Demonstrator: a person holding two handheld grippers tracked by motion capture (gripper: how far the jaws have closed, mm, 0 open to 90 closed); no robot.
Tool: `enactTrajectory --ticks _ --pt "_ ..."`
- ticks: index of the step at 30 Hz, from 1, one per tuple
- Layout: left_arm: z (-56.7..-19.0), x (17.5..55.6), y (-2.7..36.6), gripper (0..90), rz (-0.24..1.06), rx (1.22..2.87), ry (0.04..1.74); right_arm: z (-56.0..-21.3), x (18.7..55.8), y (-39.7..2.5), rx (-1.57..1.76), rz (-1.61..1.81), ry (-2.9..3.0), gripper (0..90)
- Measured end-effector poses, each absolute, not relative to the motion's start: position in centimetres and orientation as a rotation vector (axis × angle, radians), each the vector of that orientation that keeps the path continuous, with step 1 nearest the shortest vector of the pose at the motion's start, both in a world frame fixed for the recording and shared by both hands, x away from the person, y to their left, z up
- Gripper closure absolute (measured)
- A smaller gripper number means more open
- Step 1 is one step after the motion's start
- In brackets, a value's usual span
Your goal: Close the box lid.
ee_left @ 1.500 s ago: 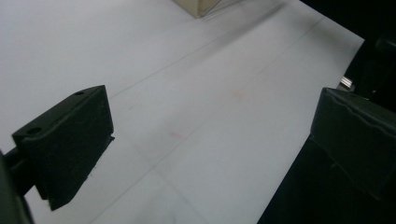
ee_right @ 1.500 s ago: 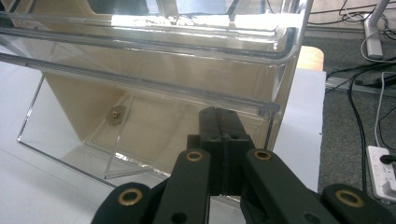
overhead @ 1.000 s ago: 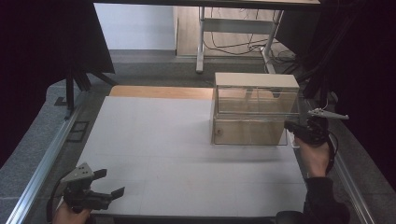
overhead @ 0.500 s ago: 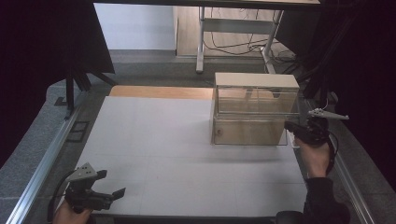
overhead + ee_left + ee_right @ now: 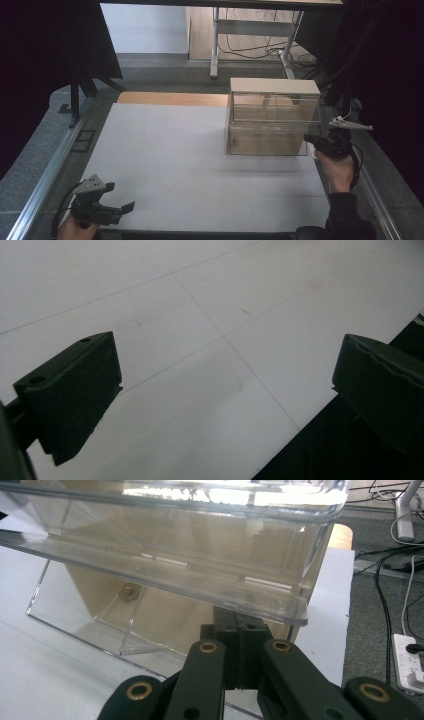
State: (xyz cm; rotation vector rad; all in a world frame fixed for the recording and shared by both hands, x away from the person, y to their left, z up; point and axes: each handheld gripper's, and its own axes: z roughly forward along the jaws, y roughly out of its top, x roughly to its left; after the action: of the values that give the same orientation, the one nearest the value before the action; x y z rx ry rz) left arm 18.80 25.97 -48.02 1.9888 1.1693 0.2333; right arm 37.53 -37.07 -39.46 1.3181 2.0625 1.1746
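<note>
The right gripper [image 5: 239, 655], matte black with brass-ringed pivot holes, has its two blocky jaws pressed flat together with no gap, their tips tucked just under the front lip of the upper drawer of the clear acrylic two-drawer box with a beige top and back [image 5: 274, 117]; whether the lip is pinched I cannot tell. That glossy, square-edged box stands at the right far part of the smooth white table mat [image 5: 170, 150], beside the person's right hand [image 5: 336, 167]. The left gripper [image 5: 227, 390] hangs over the mat's near left corner, chunky jaws spread wide on nothing.
</note>
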Motion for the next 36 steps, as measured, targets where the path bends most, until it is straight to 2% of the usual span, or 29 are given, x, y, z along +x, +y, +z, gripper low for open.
enactTrajectory --ticks 36 --pt "-48.1 19.0 25.6 0.4 0.229 2.026 1.187 -41.1 35.5 -36.2 1.292 1.122 2.139 89.8"
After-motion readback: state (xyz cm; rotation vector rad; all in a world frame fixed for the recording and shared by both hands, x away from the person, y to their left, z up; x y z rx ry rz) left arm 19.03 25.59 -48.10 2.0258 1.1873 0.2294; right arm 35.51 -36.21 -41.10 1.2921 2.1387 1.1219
